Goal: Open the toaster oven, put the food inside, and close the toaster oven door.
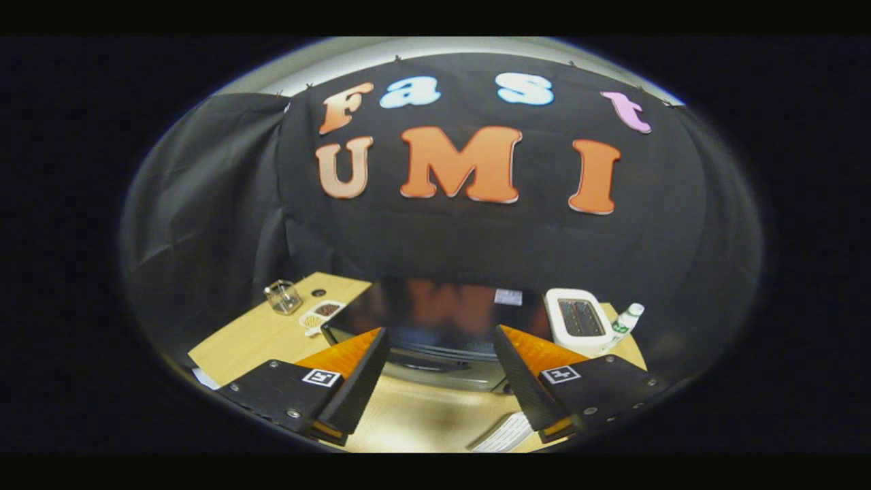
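On the wooden table (258,337) stand a glass jar (283,297), a white toaster (577,321) and a bottle (627,321).

The toaster oven (435,327) has a glossy dark top and stands just left of the white toaster (578,321). Its door, with a bar handle, is closed. A small tray of food (321,314) lies just left of the oven.

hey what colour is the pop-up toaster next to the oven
White, with dark slots on top; the toaster shows best in the gripper view.

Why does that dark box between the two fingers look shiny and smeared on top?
In the gripper view, the toaster oven has a glossy top mirroring the booth wall as blurry glare; the fisheye lens bends the table edges; the open gripper fingers look sharper than the toaster.
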### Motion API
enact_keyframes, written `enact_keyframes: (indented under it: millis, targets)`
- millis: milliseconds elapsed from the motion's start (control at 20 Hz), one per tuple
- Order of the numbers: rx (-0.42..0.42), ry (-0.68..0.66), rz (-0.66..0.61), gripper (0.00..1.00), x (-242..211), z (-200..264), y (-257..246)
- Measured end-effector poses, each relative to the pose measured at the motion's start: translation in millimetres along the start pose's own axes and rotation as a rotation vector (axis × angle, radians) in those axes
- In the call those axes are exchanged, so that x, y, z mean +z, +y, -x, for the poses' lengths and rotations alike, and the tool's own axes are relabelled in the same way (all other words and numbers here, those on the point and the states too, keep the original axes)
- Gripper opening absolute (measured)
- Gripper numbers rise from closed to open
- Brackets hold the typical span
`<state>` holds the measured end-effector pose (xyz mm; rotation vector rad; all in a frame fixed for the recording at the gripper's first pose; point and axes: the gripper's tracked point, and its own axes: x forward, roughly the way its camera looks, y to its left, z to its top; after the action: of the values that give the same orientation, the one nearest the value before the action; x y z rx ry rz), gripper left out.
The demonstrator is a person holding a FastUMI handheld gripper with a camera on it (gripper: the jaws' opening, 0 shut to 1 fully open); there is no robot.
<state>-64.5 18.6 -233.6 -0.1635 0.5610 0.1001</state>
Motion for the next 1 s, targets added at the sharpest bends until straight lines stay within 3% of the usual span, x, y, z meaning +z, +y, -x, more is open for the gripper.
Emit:
enact_keyframes:
  millis: [450,750,1000]
  targets:
    - [-0.051,-0.307,0.056,0.97,146,61,-28]
    - [-0.064,-0.439,0.064,0.97,204,93,-38]
    - [-0.070,-0.475,0.015,0.97,223,108,-55]
